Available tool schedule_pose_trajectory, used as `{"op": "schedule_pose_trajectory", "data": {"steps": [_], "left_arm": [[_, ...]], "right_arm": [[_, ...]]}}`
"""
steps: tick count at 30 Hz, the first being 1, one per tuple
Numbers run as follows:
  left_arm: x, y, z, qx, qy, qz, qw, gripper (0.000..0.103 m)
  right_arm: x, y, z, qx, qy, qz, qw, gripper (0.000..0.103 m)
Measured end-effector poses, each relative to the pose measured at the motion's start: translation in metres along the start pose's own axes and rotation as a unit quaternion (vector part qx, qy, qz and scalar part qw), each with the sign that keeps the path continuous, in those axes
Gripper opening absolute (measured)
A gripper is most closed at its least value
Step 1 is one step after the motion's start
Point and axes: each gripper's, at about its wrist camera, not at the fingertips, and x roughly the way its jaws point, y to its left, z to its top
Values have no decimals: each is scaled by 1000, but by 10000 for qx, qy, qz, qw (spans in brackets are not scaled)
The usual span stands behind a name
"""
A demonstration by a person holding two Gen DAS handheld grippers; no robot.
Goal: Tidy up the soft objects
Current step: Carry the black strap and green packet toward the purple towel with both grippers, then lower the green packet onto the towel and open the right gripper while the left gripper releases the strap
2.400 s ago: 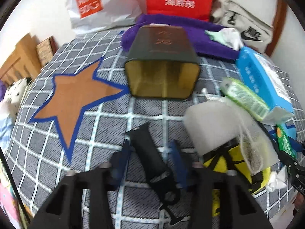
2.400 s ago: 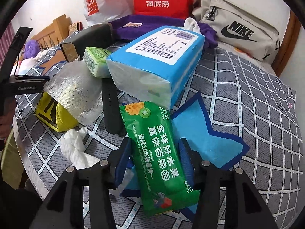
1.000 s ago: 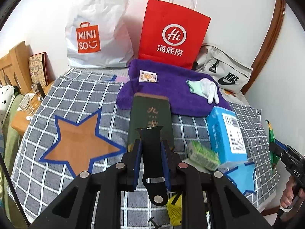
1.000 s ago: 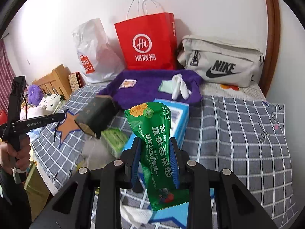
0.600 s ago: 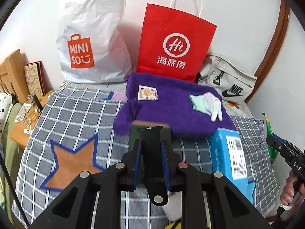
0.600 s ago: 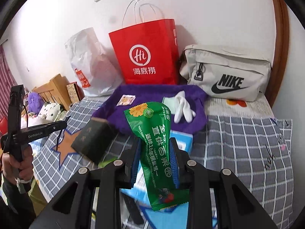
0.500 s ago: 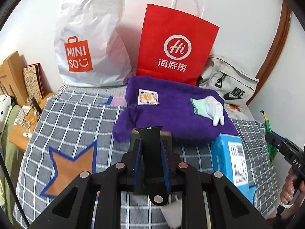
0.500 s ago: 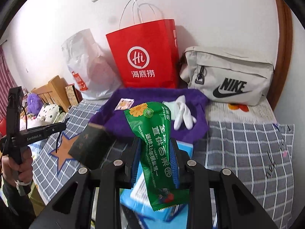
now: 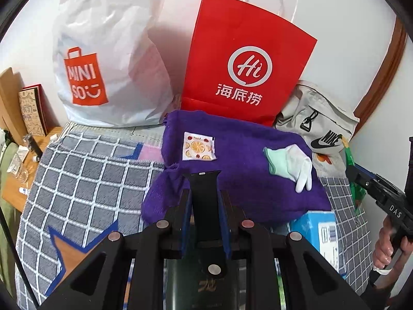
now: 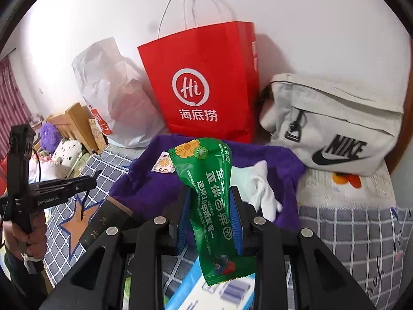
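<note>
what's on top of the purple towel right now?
On the purple towel: a small fruit-print sachet and a white glove with a mint cuff. The black strap in the left gripper hides the towel's near edge.

- Left claw (image 9: 205, 218), which lay low over the bed around the black strap (image 9: 205, 206), has lifted it toward the purple towel (image 9: 240, 180).
- Right claw (image 10: 209, 218) has raised the green packet (image 10: 213, 206) off the bed likewise.
</note>
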Motion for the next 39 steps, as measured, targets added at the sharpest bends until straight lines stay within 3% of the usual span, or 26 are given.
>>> {"op": "schedule_pose_trajectory", "data": {"steps": [8,23,39], "left_arm": [[24,-1,22,-38,38,-77,10000,20],[78,7,45,-151,362,-38,9992,20],[129,19,41,-289,885,-1,9957,20]], "right_arm": [[35,-9,15,-36,143,127,9998,29],[83,-34,-3,2,715,101,9974,29],[118,-44,-22,-77,1439,-47,9895,30]]}}
